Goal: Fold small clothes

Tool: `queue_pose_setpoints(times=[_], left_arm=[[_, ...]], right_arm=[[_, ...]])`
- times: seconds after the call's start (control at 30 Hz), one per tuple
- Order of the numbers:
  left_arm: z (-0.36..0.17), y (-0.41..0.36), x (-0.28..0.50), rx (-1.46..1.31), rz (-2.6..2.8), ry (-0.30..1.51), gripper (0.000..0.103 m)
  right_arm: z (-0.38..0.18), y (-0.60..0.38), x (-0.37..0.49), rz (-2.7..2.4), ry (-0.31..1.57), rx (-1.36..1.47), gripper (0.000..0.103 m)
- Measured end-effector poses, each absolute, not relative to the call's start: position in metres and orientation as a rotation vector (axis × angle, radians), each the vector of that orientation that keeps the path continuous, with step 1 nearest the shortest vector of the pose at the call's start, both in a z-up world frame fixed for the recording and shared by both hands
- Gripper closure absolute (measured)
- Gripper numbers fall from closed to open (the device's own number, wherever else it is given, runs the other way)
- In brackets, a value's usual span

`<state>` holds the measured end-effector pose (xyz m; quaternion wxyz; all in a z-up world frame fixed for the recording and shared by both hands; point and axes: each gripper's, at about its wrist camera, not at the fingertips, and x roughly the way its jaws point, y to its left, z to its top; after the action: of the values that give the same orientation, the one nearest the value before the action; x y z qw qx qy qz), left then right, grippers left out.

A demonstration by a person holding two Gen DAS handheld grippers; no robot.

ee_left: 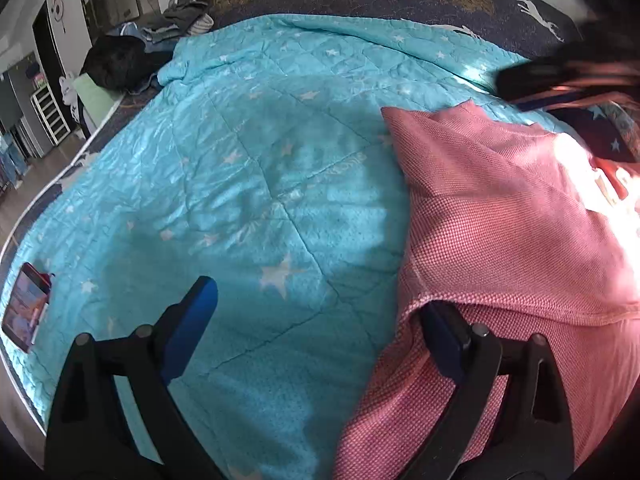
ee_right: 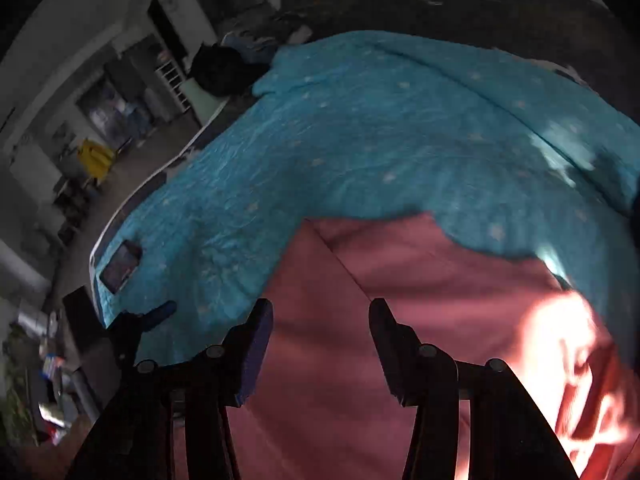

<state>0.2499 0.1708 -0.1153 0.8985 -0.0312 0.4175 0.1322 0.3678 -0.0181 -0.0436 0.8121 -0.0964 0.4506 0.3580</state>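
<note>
We see a pink shirt of coarse waffle-knit cloth lying on a turquoise quilt, a crinkled, stitched cover printed with pale stars. In the left wrist view the shirt fills the frame from 2 to 5 o'clock; its long axis runs from 5 o'clock up toward 1 o'clock, with a squared corner pointing to 12. One layer is folded over another, its hemmed edge crossing at 4 o'clock. A white and red print shows at 3 o'clock, washed out by glare.

The left gripper has its jaws spread wide: one blue-padded finger is over bare quilt, the other sits at the shirt's folded edge, its tip tucked just under the hem. The right gripper also has its jaws spread, both fingers above the shirt, holding nothing.

A phone with a lit screen lies flat on the quilt at 8 o'clock, well apart from the shirt.
</note>
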Motion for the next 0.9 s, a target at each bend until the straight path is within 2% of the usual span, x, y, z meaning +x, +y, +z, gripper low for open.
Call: queue_pose_setpoints(times=[0.07,0.3,0.47,0.5,0.53,0.57,0.73,0.9], left_arm=[[-0.117,0.174,0.250,-0.089,0.264,0.869,0.005],[-0.126,0.192,0.252,-0.227,0.192,0.902,0.003],[-0.127,0.188,0.251,-0.223,0.193,0.898,0.003],[-0.128,0.188,0.252,-0.226,0.191,0.899,0.003],[-0.128,0.188,0.252,-0.232,0.187,0.901,0.003],[-0.128,0.190,0.252,-0.238,0.183,0.903,0.003],[-0.123,0.195,0.247,-0.275,0.183,0.860,0.010],[-0.123,0.206,0.246,-0.353,0.167,0.839,0.010]], right_arm=[[-0.057,0.007,0.386,0.770,1.005,-0.246,0.040],[-0.087,0.013,0.412,0.813,1.088,-0.216,0.040],[-0.098,0.011,0.416,0.879,1.133,-0.161,0.041],[-0.099,0.014,0.415,0.888,1.139,-0.189,0.054],[-0.101,0.019,0.413,0.889,1.146,-0.221,0.083],[-0.102,0.022,0.412,0.891,1.159,-0.228,0.094],[-0.089,0.035,0.428,0.854,1.110,-0.148,0.099],[-0.088,0.069,0.447,0.834,1.080,-0.124,0.100]])
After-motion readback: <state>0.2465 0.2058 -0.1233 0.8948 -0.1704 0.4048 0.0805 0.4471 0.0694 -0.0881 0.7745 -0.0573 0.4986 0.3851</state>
